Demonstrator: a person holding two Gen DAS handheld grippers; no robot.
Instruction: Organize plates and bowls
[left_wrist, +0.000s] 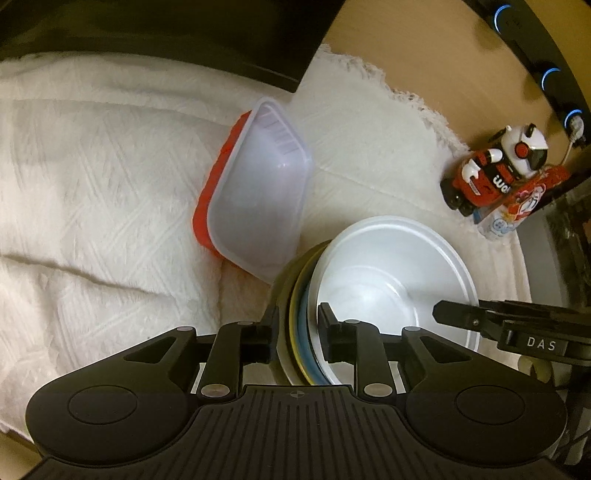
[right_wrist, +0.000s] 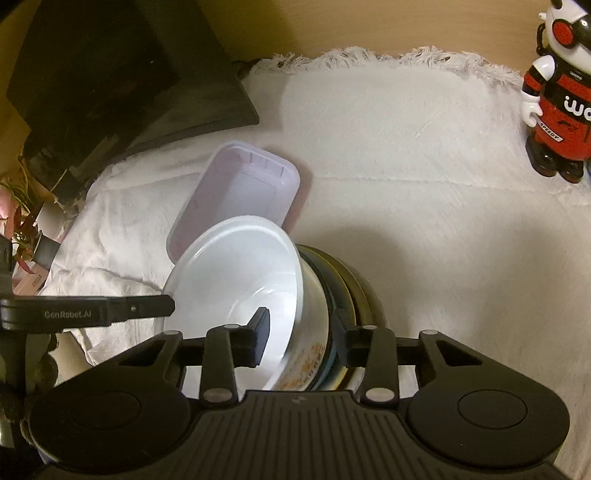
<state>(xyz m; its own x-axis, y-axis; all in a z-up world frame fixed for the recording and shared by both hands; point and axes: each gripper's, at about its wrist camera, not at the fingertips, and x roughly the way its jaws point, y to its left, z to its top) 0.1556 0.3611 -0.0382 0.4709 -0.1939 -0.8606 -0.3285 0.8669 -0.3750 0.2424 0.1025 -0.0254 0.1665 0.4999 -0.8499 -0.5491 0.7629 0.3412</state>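
Observation:
A nested stack of bowls and plates is held between both grippers above a white textured cloth (left_wrist: 92, 166). The white bowl (left_wrist: 388, 273) is innermost; yellow, blue and olive rims (left_wrist: 295, 295) lie outside it. My left gripper (left_wrist: 295, 332) is shut on one edge of the stack. My right gripper (right_wrist: 301, 338) is shut on the opposite edge, one finger inside the white bowl (right_wrist: 236, 273), the other outside the dark plates (right_wrist: 354, 291). A clear rectangular container (left_wrist: 258, 199) leans on a red lid (left_wrist: 214, 184) beyond the stack; the container also shows in the right wrist view (right_wrist: 240, 184).
A red, white and black toy robot (left_wrist: 495, 173) stands at the cloth's right edge, also in the right wrist view (right_wrist: 557, 107). A black flat object (right_wrist: 110, 74) lies at the back left. A small plant (right_wrist: 22, 218) sits at the far left.

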